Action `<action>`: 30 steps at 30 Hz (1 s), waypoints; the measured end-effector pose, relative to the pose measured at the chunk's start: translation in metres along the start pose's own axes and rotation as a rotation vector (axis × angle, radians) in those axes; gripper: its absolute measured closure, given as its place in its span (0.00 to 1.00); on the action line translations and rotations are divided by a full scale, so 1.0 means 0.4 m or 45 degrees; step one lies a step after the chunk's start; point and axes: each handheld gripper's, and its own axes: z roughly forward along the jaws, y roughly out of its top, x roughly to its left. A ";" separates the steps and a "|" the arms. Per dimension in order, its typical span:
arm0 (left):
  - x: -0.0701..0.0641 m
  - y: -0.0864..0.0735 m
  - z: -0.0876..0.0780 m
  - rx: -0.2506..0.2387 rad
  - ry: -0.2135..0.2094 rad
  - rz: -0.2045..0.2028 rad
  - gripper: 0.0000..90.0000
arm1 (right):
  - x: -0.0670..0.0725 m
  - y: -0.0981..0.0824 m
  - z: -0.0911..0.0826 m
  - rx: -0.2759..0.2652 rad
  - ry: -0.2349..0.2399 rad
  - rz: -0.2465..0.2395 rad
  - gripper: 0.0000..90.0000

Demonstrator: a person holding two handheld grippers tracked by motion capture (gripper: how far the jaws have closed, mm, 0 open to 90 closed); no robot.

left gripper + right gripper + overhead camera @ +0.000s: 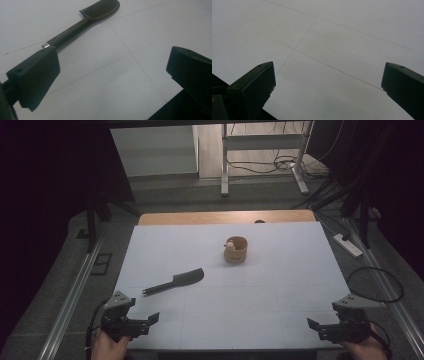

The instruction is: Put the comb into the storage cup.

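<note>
Both grippers sit at the near edge of the white table (240, 315), one at each corner, each held in a hand coming in from the bottom of the high view. Left gripper (150, 321) is at the near-left corner, jaws spread wide with nothing between them; in the left gripper view (110, 82) the two black jaws stand far apart over bare table surface. Right gripper (316, 326) is at the near-right corner, also spread wide and empty; the right gripper view (328, 85) shows its jaws well apart above plain white surface crossed by thin seam lines. Nearest thing to the left gripper is a black comb (176, 281), lying flat on the table left of centre, handle end toward the near-left, toothed head toward the middle of the table. In the left gripper view the comb (82, 22) lies just beyond the left jaw, handle tip close to that jaw's upper corner (touching or a small gap, can't tell from this angle), teeth facing up-left in that view. A small wooden cup (236, 250) stands upright farther back near the table centre, well apart from the comb and both grippers, with something small and pale inside it (too small to identify). Right gripper's cable (375, 284) loops off the right table edge.
</note>
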 end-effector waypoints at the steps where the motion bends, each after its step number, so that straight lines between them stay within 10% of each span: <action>1: 0.000 0.000 0.000 0.000 0.000 0.000 0.00 | 0.000 0.000 0.000 0.000 0.001 0.000 0.00; 30: 0.022 0.110 0.091 0.049 0.005 0.045 0.00 | 0.000 0.000 0.002 0.005 0.004 0.001 0.00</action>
